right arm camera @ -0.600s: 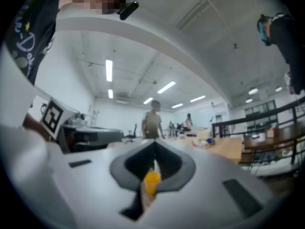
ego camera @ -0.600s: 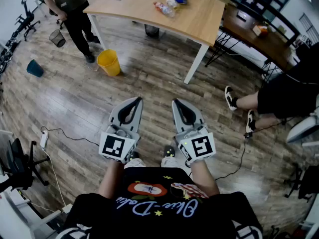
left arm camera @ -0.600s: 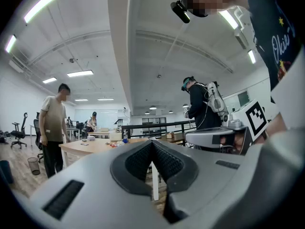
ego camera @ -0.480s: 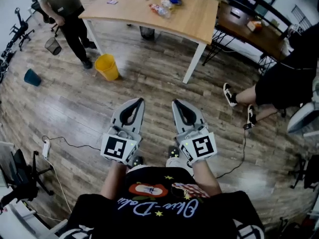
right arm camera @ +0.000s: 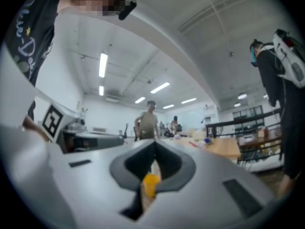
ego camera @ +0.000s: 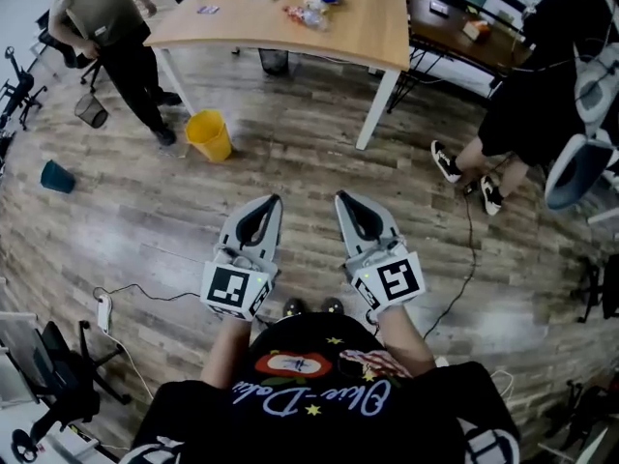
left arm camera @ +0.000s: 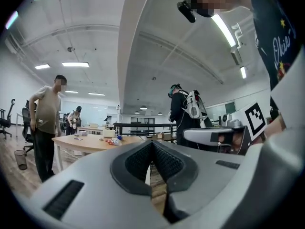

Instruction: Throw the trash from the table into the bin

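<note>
trash (ego camera: 311, 10) on table (ego camera: 372, 32), well ahead of jaws | left gripper (ego camera: 270, 202) clenched, empty | right gripper (ego camera: 344, 200) clenched, empty | risk: arriving clenched likely shoves trash off edge; person (ego camera: 108, 22) by yellow bin (ego camera: 210, 135) may block drop

Head view. A wood-plank floor (ego camera: 290, 162) fills the frame. Upper left: a standing person (ego camera: 106, 27) in a grey shirt and dark trousers, with a black wire basket (ego camera: 90, 110) near the feet. A teal container (ego camera: 56, 176) lies lower at the left edge. Upper right: a person in black (ego camera: 527, 95) beside a dark desk (ego camera: 447, 33). Lower left: a white power strip (ego camera: 103, 311) with its cable, and a black office chair (ego camera: 58, 385). Right of centre: a black cable (ego camera: 471, 259) trails across the floor.
</note>
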`<state>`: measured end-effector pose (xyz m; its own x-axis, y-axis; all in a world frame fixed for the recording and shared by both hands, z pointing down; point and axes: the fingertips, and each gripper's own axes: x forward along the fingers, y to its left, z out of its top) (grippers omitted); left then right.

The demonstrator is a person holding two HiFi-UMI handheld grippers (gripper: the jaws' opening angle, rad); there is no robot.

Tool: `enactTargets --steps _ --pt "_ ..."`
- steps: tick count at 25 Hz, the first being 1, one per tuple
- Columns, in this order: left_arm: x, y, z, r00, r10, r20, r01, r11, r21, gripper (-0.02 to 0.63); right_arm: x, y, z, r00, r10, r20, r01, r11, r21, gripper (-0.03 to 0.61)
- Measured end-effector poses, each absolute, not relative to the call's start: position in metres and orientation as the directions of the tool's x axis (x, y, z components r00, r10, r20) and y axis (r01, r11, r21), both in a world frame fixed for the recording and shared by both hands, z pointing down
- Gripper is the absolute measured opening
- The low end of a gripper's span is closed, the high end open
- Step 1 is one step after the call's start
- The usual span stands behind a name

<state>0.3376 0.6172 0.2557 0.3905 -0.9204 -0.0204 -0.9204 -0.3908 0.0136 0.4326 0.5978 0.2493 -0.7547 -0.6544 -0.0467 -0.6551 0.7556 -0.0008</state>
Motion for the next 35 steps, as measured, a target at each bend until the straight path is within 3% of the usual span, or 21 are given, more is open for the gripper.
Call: enactTargets --steps 15,22,35 --pt "0.319 0.603 0.232 0.477 -0.876 -0.075 -0.877 -0.48 0.018 0.011 0.427 0.599 0.226 -0.667 -0.743 -0.063 -0.743 0.669 -0.015 0.006" --pt "0.326 0.621 0.249 0.515 -0.853 -0.084 -0.854 -0.519 0.043 0.011 0.442 0.623 0.235 -0.622 -0.78 -0.067 -0.774 0.626 -0.1 0.006" --pt "0.315 0.608 0.256 0.509 -0.858 -0.077 -0.857 -0.513 0.055 0.011 0.434 0.61 0.24 -0.631 -0.774 -0.044 -0.772 0.633 -0.064 0.006"
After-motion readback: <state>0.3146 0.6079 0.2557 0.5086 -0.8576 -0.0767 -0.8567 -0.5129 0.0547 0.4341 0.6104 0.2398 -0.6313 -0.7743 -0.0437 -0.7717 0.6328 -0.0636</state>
